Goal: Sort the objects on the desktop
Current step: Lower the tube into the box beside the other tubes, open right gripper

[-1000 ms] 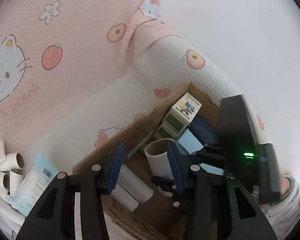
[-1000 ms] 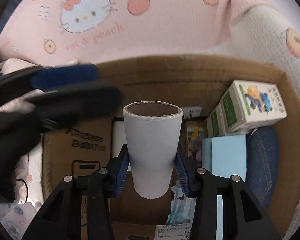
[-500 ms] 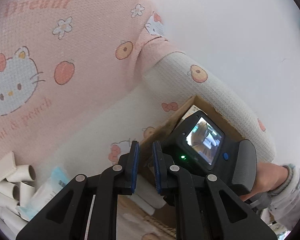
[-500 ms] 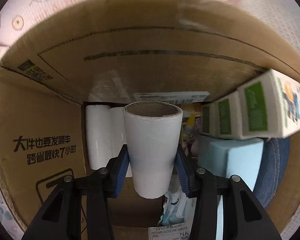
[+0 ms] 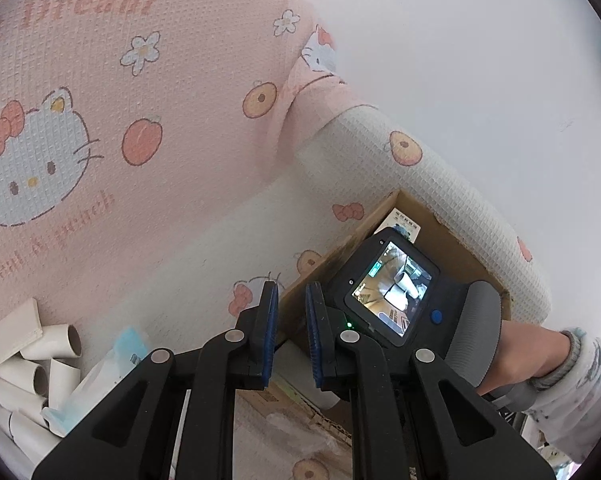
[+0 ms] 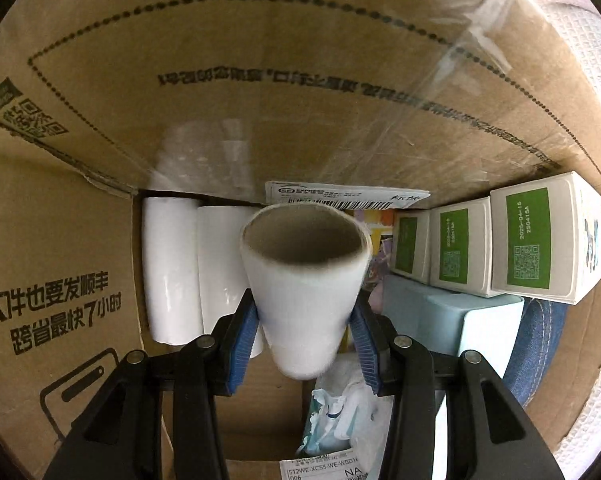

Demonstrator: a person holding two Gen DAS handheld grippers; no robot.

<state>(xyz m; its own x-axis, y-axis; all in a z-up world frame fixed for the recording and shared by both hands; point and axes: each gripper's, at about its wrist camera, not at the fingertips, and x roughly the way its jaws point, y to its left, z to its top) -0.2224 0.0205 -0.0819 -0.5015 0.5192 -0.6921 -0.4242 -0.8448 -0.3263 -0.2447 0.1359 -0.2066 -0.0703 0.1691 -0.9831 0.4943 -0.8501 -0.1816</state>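
Since a second ago my right gripper (image 6: 305,344) has dropped from above the cardboard box (image 6: 260,80) down into it, and my left gripper (image 5: 291,336) has pulled its jaws in from wide to a narrow gap, nothing between them. Right pads pinch a white cardboard tube (image 6: 305,288), open end forward. Two white tubes (image 6: 172,272) lie side by side on the box floor to its left; three green-labelled cartons (image 6: 528,244) stand in a row right, over a pale blue block (image 6: 484,324). More loose tubes (image 5: 28,376) outside, on the patterned cloth (image 5: 140,140).
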